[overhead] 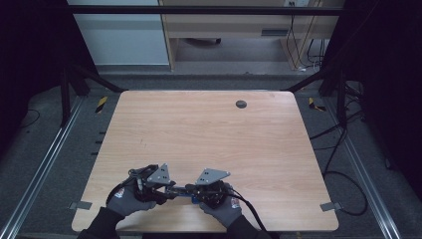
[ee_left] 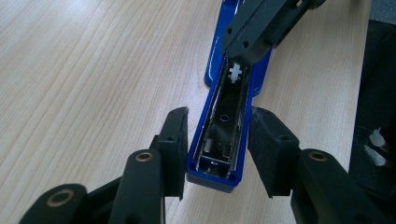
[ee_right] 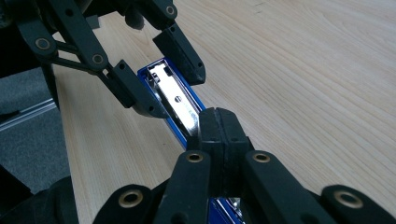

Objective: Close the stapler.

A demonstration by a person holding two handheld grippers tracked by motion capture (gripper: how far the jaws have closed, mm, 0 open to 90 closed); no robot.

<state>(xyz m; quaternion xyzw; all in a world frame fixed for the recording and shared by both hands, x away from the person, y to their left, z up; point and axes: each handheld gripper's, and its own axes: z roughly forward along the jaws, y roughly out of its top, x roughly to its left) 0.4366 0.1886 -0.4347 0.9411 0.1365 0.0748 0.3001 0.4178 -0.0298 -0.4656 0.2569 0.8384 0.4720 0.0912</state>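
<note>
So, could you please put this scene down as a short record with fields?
surface: wooden table
object: blue stapler, lying flat with its metal channel exposed
left gripper: jaws either side of the stapler's end, whether they touch it is unclear
right gripper: jaws shut, tips over the stapler's channel
hands: both gloved, at the table's near edge

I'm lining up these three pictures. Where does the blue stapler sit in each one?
High view: blue stapler low centre, a sliver between the two hands.
Left gripper view: centre, running up from between the open left tool.
Right gripper view: left of centre, slanting up from the shut right tool.
Shared landmark: the stapler's shiny metal channel, in both gripper views.
</note>
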